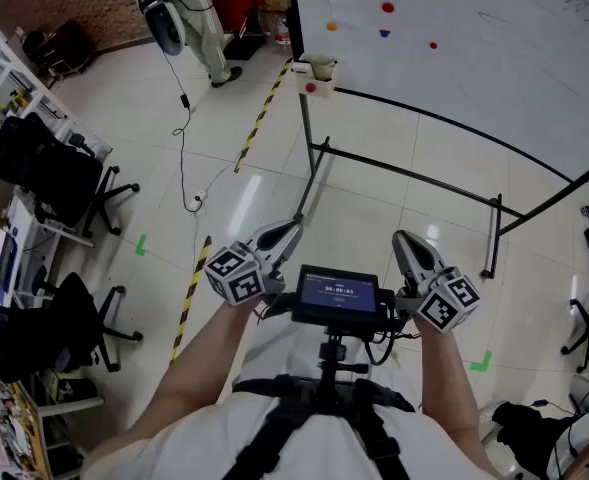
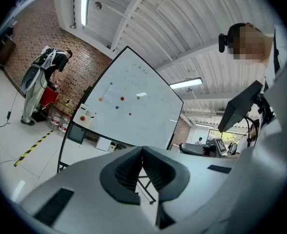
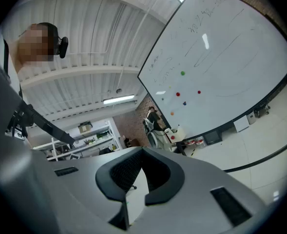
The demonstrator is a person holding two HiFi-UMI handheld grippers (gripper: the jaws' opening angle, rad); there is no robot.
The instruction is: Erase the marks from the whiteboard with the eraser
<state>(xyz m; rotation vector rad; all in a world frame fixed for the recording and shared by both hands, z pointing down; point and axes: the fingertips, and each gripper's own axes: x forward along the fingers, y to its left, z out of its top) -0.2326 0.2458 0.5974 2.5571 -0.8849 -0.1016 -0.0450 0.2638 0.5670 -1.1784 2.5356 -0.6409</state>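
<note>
Whiteboard point(image 1: 494, 58), smooth and glossy in a thin dark frame, stands on a stand of black tubes point(image 1: 404, 173) at the far right of the pale tiled floor point(image 1: 374, 148), well apart from both grippers. Round coloured dots point(image 1: 388, 8) and faint pen strokes point(image 1: 574, 3) sit on it. A small white box point(image 1: 314, 71) with a red spot hangs at its lower left corner; whether it holds the eraser I cannot tell. The left gripper point(image 1: 292, 230) and right gripper point(image 1: 406, 243) flank a small screen point(image 1: 337, 293) near the person's chest. Their grey plastic fingers point(image 2: 85, 194) with ribbed dark pads point(image 2: 128, 168) are together on nothing. Open floor lies between them and the board, edged on the left by striped tape point(image 1: 259, 118) and office chairs point(image 1: 69, 183). Both gripper views show a ribbed white ceiling point(image 2: 182, 23) that the head view lacks, and only the right gripper view shows shelves point(image 3: 85, 135).
</note>
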